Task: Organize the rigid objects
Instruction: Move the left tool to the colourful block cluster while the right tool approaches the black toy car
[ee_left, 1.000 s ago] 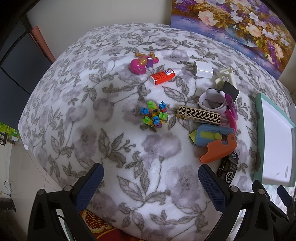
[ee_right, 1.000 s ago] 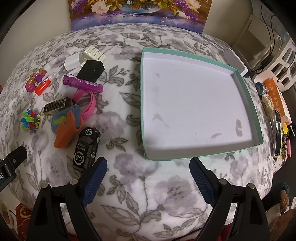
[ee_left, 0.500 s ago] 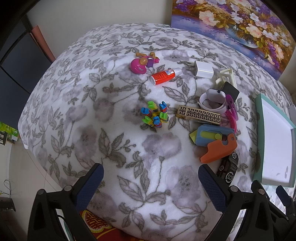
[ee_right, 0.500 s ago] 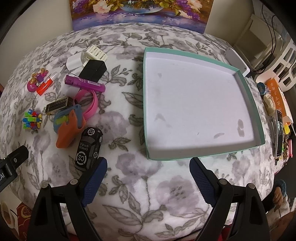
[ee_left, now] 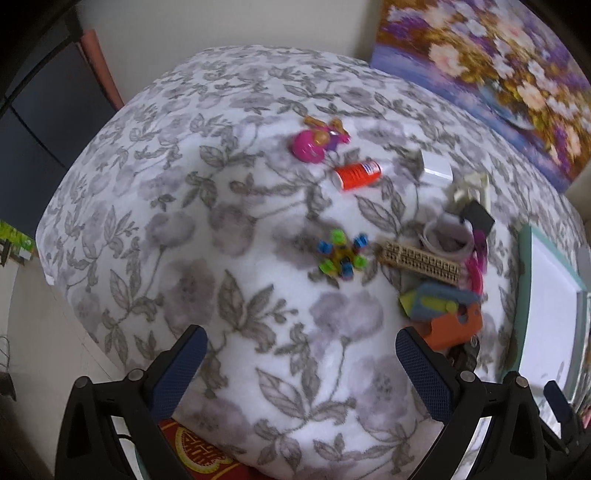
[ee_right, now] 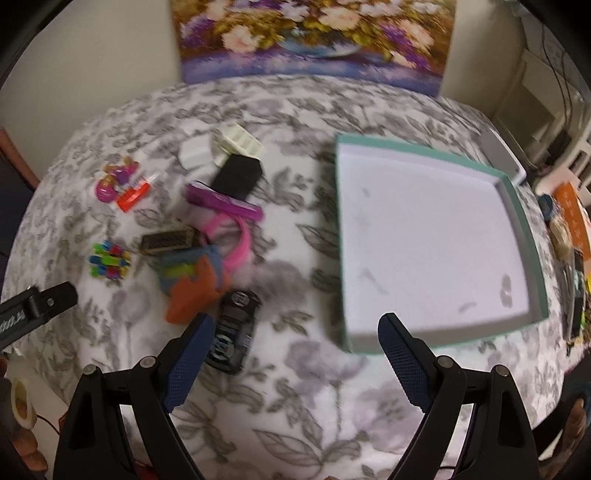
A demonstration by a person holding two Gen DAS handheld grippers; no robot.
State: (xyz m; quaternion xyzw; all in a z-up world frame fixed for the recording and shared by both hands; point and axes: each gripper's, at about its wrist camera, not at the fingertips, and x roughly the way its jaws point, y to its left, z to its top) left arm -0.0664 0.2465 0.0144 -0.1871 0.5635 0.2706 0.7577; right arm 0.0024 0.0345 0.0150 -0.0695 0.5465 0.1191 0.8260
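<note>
A teal-rimmed white tray lies empty on the floral cloth, right of a clutter of small items. Nearest my right gripper, which is open and empty, is a black toy car; its left finger overlaps the car's edge. Beyond lie an orange and blue toy, a pink band, a purple case, a black block and a gold patterned box. My left gripper is open over bare cloth, short of a multicoloured block cluster, an orange glue tube and a pink toy.
A flower painting leans on the wall behind the table. A white charger and cream rack sit at the back. White shelving and cluttered items stand to the right. The table edge drops off at the left.
Both grippers have moved forward and lower toward the clutter; the items look larger and blurred. The right gripper has shifted left, so the black car now lies by its left finger.
</note>
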